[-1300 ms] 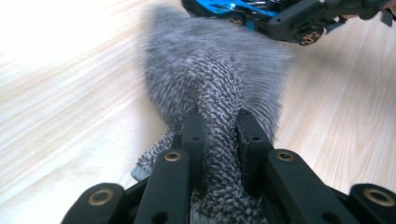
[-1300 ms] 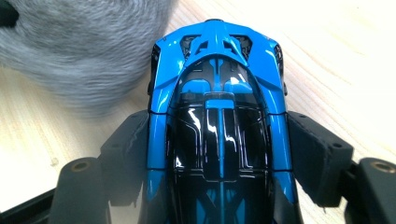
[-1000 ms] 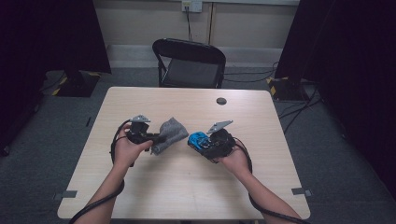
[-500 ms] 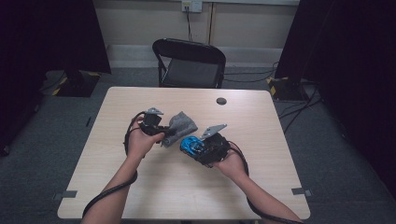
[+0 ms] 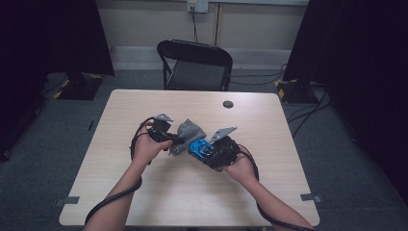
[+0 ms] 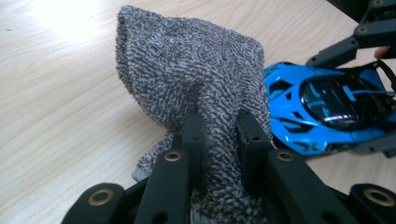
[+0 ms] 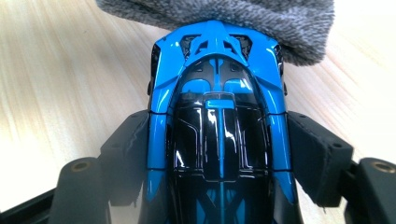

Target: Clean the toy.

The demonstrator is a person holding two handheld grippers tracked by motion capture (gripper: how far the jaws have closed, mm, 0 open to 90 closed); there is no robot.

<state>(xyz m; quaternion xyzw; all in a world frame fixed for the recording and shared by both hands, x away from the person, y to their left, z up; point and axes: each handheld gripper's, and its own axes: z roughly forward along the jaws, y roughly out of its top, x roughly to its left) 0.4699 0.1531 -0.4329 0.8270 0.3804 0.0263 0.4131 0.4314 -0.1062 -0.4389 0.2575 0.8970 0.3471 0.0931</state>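
A grey fuzzy cloth [image 6: 196, 79] is pinched between the jaws of my left gripper [image 6: 217, 130], which is shut on it; the high view has this gripper [image 5: 179, 139] at the table's middle with the cloth [image 5: 186, 134] bunched to its right. My right gripper [image 7: 217, 140] is shut on a blue and black toy car [image 7: 217, 121], its pads pressed on the car's two sides. The car's nose touches the cloth [image 7: 224, 16]. From above, the car [image 5: 201, 148] sits just right of the cloth, held by the right gripper [image 5: 204, 150]. The left gripper view has the car [image 6: 327, 107] at its right.
The light wooden table [image 5: 192, 202] has free room at its front and sides. A small dark round disc [image 5: 228, 104] lies near the far edge. A black folding chair [image 5: 195, 65] stands behind the table.
My left gripper has carried the cloth to the right, up against the car. The right gripper with the car has shifted slightly left toward it.
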